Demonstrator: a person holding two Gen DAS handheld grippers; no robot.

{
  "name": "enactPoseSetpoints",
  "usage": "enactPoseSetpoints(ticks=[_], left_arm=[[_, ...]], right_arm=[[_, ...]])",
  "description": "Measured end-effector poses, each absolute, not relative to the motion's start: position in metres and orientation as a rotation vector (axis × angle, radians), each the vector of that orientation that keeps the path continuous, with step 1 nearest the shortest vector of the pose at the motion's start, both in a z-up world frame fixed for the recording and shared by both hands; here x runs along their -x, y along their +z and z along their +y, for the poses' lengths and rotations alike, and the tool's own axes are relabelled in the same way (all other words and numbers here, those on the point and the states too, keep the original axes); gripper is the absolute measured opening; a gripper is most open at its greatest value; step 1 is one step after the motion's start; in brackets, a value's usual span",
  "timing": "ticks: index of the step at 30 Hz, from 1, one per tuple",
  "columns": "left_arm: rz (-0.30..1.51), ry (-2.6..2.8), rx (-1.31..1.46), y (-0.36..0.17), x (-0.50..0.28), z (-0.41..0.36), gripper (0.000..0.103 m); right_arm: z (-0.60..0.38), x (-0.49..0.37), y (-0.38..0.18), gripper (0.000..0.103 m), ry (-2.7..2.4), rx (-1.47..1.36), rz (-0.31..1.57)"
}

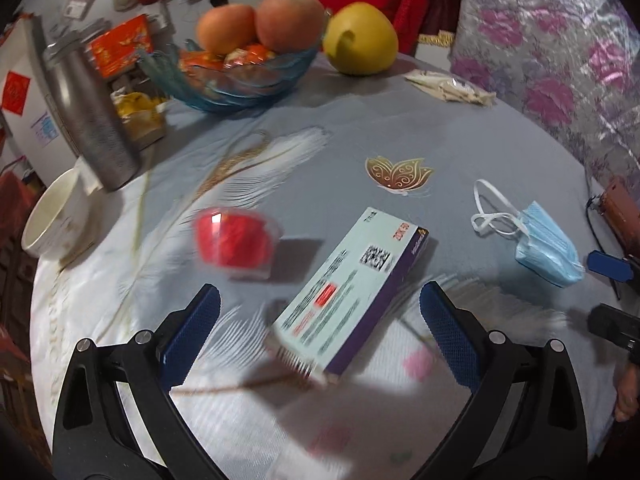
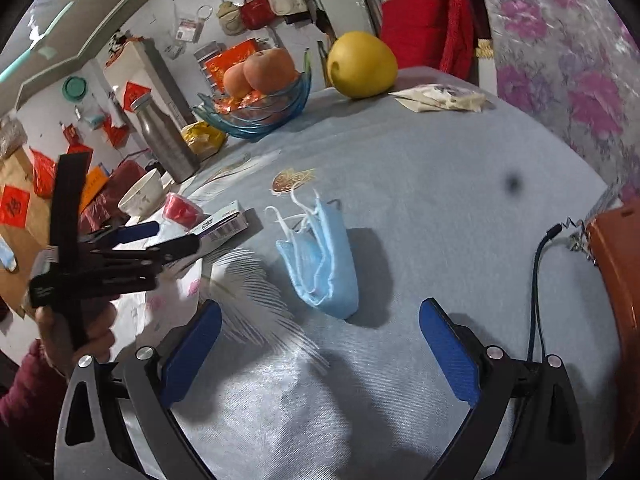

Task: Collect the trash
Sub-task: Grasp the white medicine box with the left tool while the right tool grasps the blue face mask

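So far nothing's actually picked up, as far as I can see: all the trash is on the surface (image 1: 460,128) and I don't spot any bin or bag in either view, so I'd call this the very start. My left hand-held gripper (image 1: 320,332) has its jaws spread wide and empty, hanging right over the medicine box (image 1: 352,292), a flat rectangular cardboard carton, pale top with a purple side and a printed code, lying at an angle between the blue ribbed pads. Just beyond it sits a little red cup (image 1: 236,240), looks like thin glossy plastic, kind of blurry so can't say more. My right hand-held gripper (image 2: 320,344) is also spread open, nothing in it, lined up on the crumpled blue face mask (image 2: 320,264), soft pleated fabric folded on itself with white elastic loops sticking up. There's also a wrinkly pale wrapper (image 2: 440,98) near the far edge next to a big yellow fruit (image 2: 362,65). The cloth over the surface is a smooth grey-blue weave with feather and butterfly prints. My guess: box, mask, cup and wrapper all left to go.
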State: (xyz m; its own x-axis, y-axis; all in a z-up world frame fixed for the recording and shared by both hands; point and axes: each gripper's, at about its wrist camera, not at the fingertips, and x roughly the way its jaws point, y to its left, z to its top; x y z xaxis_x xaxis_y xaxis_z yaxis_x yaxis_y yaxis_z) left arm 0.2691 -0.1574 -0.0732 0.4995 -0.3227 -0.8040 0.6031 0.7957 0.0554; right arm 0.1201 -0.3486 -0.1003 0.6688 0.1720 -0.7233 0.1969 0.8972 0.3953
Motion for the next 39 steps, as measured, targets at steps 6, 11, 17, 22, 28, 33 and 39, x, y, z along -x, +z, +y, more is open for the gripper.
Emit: enactPoseSetpoints(ticks=[6,11,17,22,28,33,39], left_arm=[[0.932,-0.585,-0.315,-0.091,-0.282,-0.163,0.075],[0.903,-0.619,-0.300,-0.087,-0.275,-0.160,0.048],[0.866,-0.613,-0.236,-0.071,-0.264,-0.138,0.047],[0.819,-0.595,-0.175,-0.056,-0.247,-0.105,0.047],[0.794,-0.498,-0.108,-0.052,-0.237,-0.054,0.047],[0.800,-0.423,-0.051,-0.054,-0.239,-0.021,0.047],[0.807,-0.386,-0.053,-0.055,-0.240,-0.017,0.048]], right_arm=[[-0.354,-0.123,-0.106,0.097,0.002,-0.524,0.865],[-0.353,-0.125,-0.107,0.097,0.004,-0.529,0.875],[-0.339,-0.133,-0.107,0.099,-0.029,-0.413,0.925],[-0.322,-0.142,-0.108,0.099,-0.075,-0.272,0.988],[-0.326,-0.141,-0.100,0.097,-0.039,-0.287,0.929],[-0.317,-0.154,-0.092,0.097,-0.071,-0.204,0.894],[-0.309,-0.166,-0.096,0.094,-0.063,-0.160,0.914]])
